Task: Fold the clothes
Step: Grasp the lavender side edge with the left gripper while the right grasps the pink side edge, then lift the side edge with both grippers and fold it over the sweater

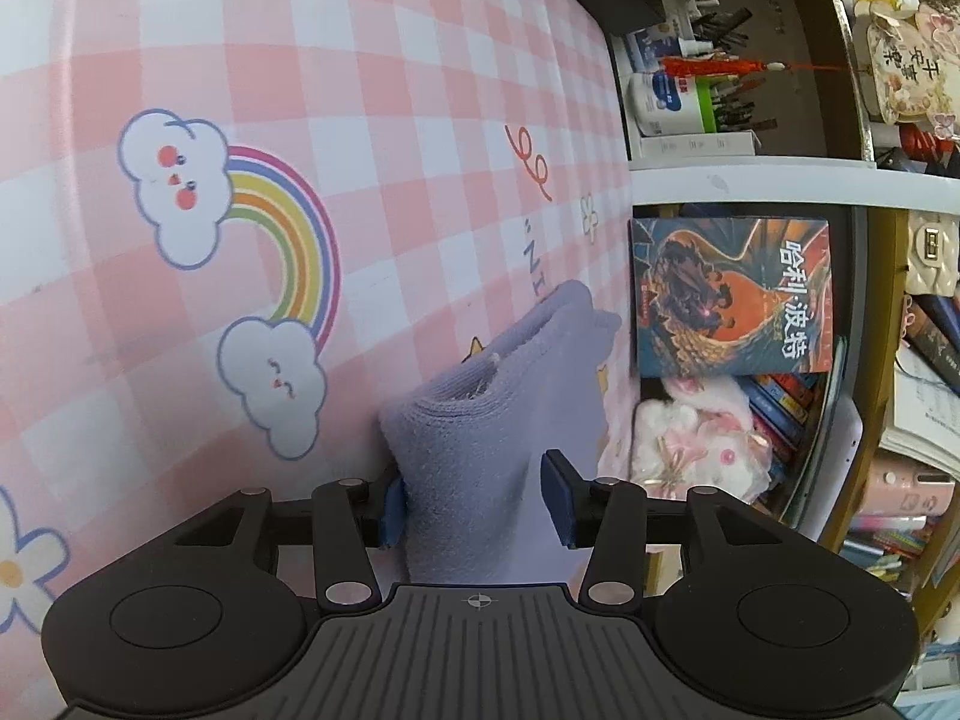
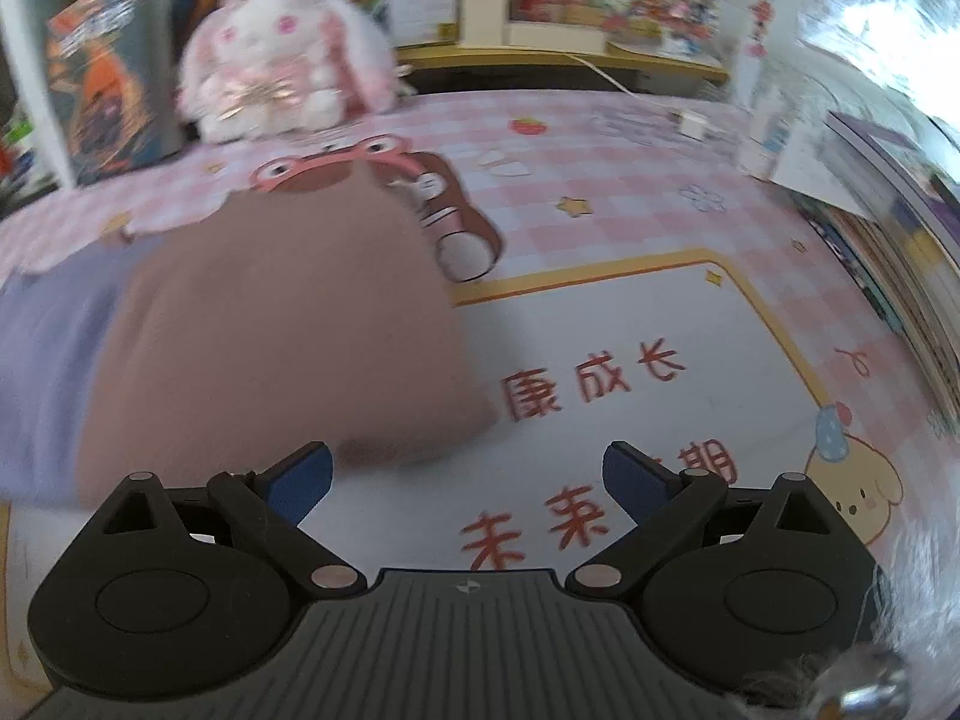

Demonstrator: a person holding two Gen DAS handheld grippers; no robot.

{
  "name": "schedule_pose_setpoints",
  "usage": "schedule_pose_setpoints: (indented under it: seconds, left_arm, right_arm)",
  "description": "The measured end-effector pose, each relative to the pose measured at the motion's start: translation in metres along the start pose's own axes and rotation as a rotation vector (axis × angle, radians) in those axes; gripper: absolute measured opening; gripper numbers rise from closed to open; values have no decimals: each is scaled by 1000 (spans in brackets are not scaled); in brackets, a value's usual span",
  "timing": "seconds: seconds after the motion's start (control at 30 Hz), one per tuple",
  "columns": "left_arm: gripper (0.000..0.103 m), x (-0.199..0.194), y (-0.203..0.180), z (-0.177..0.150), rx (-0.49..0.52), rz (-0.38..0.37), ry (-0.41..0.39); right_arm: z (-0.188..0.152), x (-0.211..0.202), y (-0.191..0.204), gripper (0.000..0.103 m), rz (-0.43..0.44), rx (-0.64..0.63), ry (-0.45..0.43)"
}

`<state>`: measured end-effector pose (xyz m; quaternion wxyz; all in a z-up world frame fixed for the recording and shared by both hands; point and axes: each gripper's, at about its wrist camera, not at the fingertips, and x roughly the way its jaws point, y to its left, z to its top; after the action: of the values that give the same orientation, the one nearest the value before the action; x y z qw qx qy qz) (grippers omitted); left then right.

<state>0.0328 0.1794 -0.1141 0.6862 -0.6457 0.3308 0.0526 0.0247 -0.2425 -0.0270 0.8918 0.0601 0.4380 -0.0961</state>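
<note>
While your left gripper [image 1: 471, 501] straddles the folded lavender terry cloth [image 1: 480, 420] on the pink checked mat [image 1: 300, 60], its left pad touching and its right pad just clear, seat both pads squarely before lifting. Your right gripper [image 2: 468, 480] stands apart and empty beside the brown fleece garment [image 2: 288, 324]; approach its edge low.

A pink checked table mat [image 1: 360, 60] is backed by crowded bookshelves [image 1: 738, 177], where a plush rabbit [image 2: 282, 54] is set.
</note>
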Motion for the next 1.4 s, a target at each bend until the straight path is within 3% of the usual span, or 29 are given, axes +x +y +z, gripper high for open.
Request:
schedule_pose_setpoints:
  seconds: [0.03,0.17,0.23,0.27,0.33,0.4,0.57,0.73,0.87,1.1,1.23,1.4]
  left_arm:
    - [43,0,-1,0,2,2,2]
    - [24,4,-2,3,16,32,6]
    - [15,5,-2,4,25,42,5]
    - [14,5,-2,5,34,47,4]
    - [14,3,-5,7,65,59,-3]
    - [14,-5,-8,11,109,79,-42]
    - [17,-17,-6,22,118,88,-130]
    - [17,-17,-3,21,105,62,-161]
    - [9,-18,-13,12,155,85,-212]
    - [8,-34,-72,-19,363,51,-274]
    - [8,-35,-118,-59,521,8,-282]
    - [8,-24,-163,-135,742,-44,-243]
  right_arm:
    - [3,2,-3,97,-1,16,1]
    - [14,9,-13,94,40,67,0]
    - [20,14,-15,87,73,87,2]
    - [22,18,-16,83,88,95,7]
    - [28,26,-18,65,123,118,24]
    - [31,33,-23,56,171,157,40]
    - [34,44,-17,45,324,163,79]
    - [35,53,-6,20,431,111,125]
    - [38,59,-8,17,487,87,149]
    - [41,68,-20,17,573,66,179]
    - [44,73,-25,17,619,48,191]
    - [47,79,-32,17,681,30,202]
